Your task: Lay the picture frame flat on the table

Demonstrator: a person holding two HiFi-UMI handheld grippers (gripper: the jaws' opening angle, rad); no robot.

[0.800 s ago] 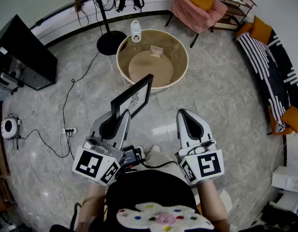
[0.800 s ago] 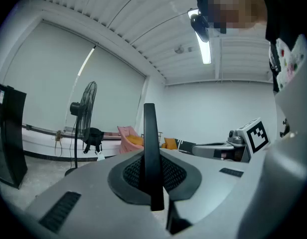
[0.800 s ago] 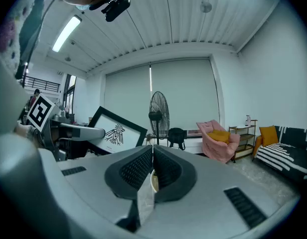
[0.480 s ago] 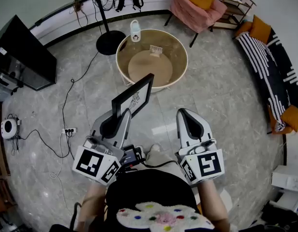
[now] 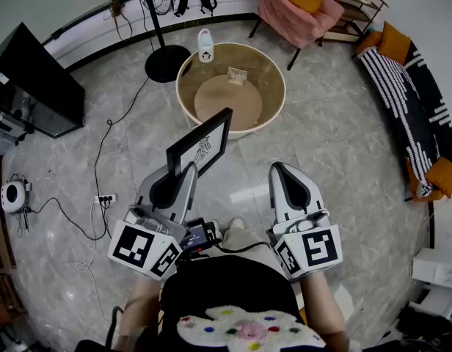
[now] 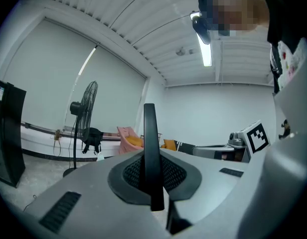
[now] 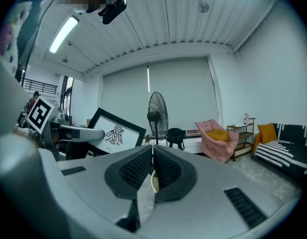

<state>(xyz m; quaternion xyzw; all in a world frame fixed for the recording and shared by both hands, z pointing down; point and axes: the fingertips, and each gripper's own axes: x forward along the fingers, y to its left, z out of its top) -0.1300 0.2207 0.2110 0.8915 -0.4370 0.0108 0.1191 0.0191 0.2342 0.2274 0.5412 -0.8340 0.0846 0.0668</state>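
Picture frame [image 5: 200,147]: smooth matt black moulding with a white paper print inside.
Left gripper [image 5: 189,170] and right gripper [image 5: 278,169]: matt grey plastic shells. Their pads [image 6: 174,174] are black, finely ribbed and look rubbery.
Floor [image 5: 336,145]: grey marble-pattern tile, polished, with a bright glare patch.
Round table [image 5: 255,130]: smooth cream wall, brown top.
Armchair [image 5: 288,17]: pink cloth.

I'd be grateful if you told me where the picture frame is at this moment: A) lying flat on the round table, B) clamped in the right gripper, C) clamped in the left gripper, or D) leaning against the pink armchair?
C: the left gripper is shut on the edge of the picture frame, held short of the round table.
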